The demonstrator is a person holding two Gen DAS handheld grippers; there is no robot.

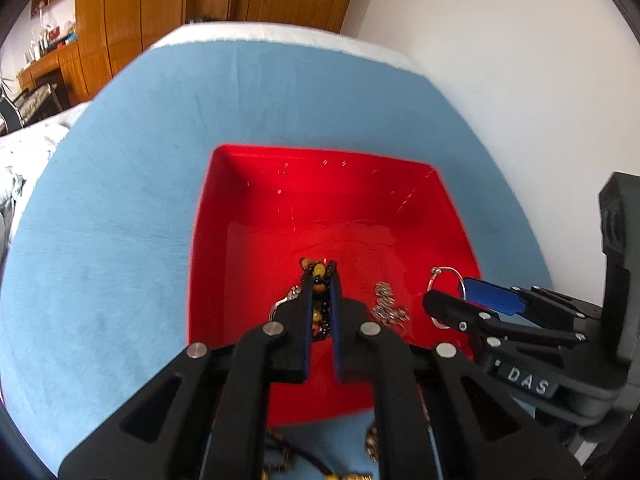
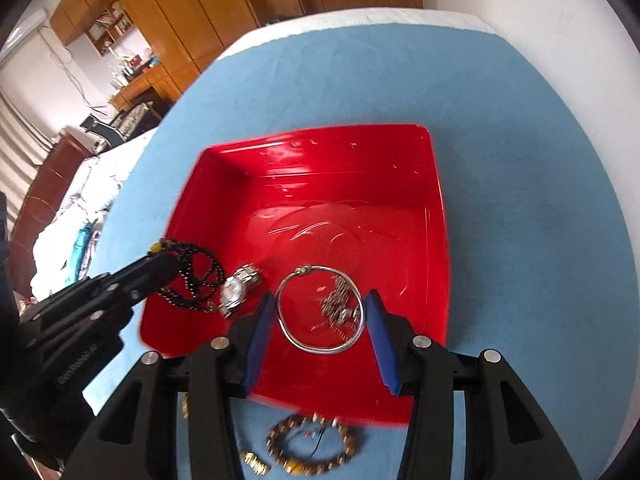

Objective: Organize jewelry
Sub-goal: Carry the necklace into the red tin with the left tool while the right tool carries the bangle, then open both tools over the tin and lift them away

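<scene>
Left gripper (image 1: 320,280) pinches a black beaded necklace (image 2: 196,276); right gripper (image 2: 320,312) clamps a round silver bangle (image 2: 320,308) at six o'clock over the red plastic tray (image 2: 436,208).

white wall (image 1: 500,60), wood cabinets (image 2: 192,4), shelves w/ clutter (image 2: 112,20)

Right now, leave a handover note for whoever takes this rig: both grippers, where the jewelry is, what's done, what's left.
Left gripper: shut on the black beaded necklace, held over the red tray.
Right gripper: holds the silver bangle between its fingers, above the tray.
In or over the tray: a silver watch and a silver charm chain.
Left: brown bead bracelet and a gold piece lie on the blue cloth.
</scene>
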